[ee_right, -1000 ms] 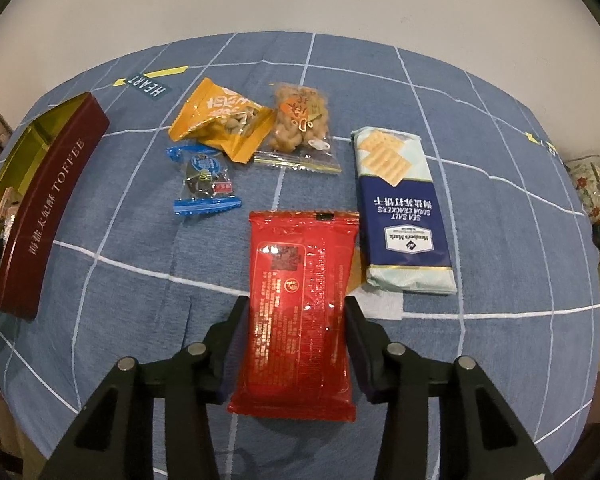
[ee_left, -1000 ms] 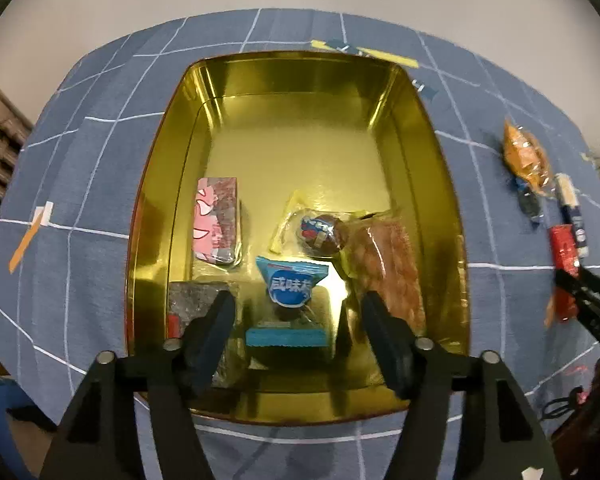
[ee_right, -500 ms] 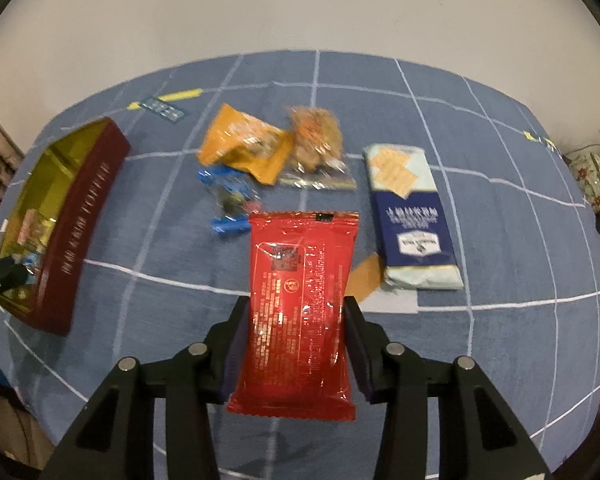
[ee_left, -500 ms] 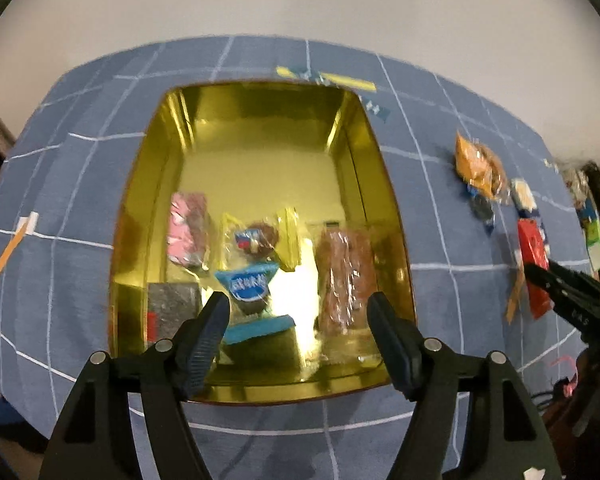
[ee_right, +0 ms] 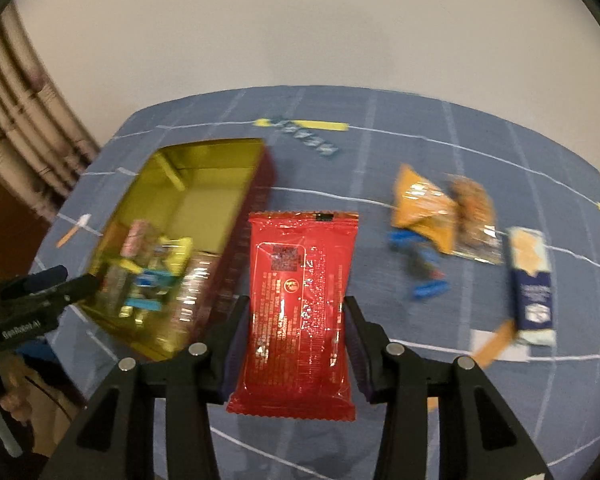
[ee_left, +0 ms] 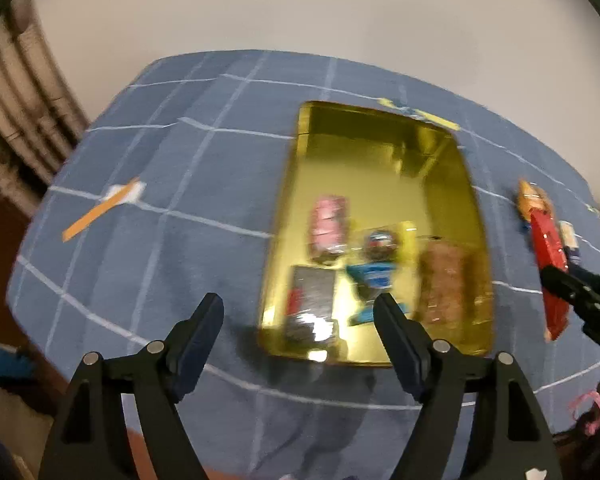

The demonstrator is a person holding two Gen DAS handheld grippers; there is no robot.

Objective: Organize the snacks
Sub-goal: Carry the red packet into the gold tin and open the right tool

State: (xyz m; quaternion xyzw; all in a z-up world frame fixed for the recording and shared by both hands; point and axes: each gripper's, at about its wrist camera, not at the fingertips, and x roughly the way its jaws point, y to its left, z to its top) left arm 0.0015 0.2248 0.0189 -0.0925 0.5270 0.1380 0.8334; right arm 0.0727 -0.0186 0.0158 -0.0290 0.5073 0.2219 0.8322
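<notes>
A gold-lined tin [ee_left: 384, 152] [ee_right: 204, 184] with dark red sides sits on the blue checked tablecloth [ee_left: 160, 184] and holds several small snacks, among them a pink packet [ee_left: 327, 222], a blue packet [ee_left: 374, 276] and a brown one [ee_left: 444, 280]. My left gripper [ee_left: 300, 312] hangs above the cloth at the tin's near left corner, its jaws opening with nothing between them. My right gripper [ee_right: 296, 320] is shut on a red snack packet [ee_right: 300, 304], lifted off the cloth just right of the tin. That packet [ee_left: 548, 248] and right gripper also show at the left wrist view's right edge.
On the cloth right of the red packet lie an orange packet [ee_right: 420, 208], a clear bag of brown snacks [ee_right: 474, 216], a small blue wrapper [ee_right: 424, 280] and a navy cracker pack [ee_right: 534, 288]. Tape strips [ee_left: 100, 210] mark the cloth. A wall stands behind the table.
My left gripper has pulled back and left off the tin, jaws wider. My right gripper has lifted the red packet and carried it left toward the tin.
</notes>
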